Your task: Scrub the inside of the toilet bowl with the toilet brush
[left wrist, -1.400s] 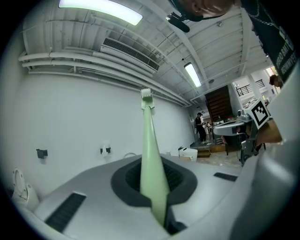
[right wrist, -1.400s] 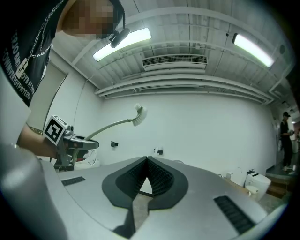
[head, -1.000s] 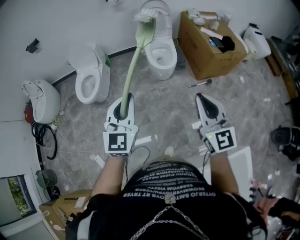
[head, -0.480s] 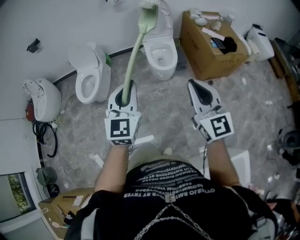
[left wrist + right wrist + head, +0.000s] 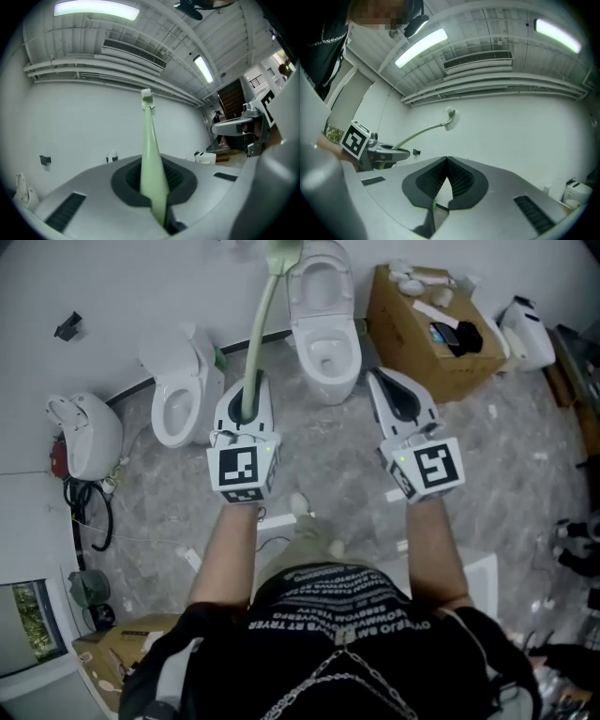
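Before white ceramic toilet bowl (image 5: 350,362): my left gripper (image 5: 247,395) clamped pale green long-handled toilet brush (image 5: 261,324), bristles raised outside bowl. Right gripper (image 5: 386,390) closed, empty. I judged scrubbing not begun.

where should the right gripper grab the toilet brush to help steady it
Grip the toilet brush on its bare green shaft just past the left gripper, bringing the right gripper in from the right; the shaft is slim there, likely fitting the jaws.
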`<state>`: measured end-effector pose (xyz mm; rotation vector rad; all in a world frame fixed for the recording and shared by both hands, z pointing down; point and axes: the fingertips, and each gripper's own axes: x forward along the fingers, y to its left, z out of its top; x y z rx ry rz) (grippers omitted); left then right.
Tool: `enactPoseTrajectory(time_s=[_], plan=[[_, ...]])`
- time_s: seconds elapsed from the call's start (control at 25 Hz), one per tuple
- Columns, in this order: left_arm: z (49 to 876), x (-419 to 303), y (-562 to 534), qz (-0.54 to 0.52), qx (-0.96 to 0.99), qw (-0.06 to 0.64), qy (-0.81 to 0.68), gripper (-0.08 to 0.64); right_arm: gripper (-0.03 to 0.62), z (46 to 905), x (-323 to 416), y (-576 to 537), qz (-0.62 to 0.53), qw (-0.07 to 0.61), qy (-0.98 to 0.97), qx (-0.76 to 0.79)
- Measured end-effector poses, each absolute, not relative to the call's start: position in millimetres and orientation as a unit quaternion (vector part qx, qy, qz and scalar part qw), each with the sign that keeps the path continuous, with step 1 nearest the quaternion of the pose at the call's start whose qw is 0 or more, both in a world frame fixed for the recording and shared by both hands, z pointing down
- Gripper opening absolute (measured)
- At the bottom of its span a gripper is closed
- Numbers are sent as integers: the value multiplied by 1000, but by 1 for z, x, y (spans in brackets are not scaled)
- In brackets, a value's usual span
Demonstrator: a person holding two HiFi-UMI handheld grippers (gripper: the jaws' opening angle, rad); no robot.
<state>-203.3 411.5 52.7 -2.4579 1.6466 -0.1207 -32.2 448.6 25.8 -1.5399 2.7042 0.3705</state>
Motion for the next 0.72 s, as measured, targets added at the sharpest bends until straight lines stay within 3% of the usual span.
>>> enactPoseTrajectory(time_s=[0.16, 0.72], plan=[[70, -209, 400, -41, -829, 58, 555, 2, 5, 45, -21, 439, 99, -9, 857, -505], [92, -206, 331, -75, -836, 78, 537, 2, 5, 73, -8, 360, 79, -24, 849, -521]])
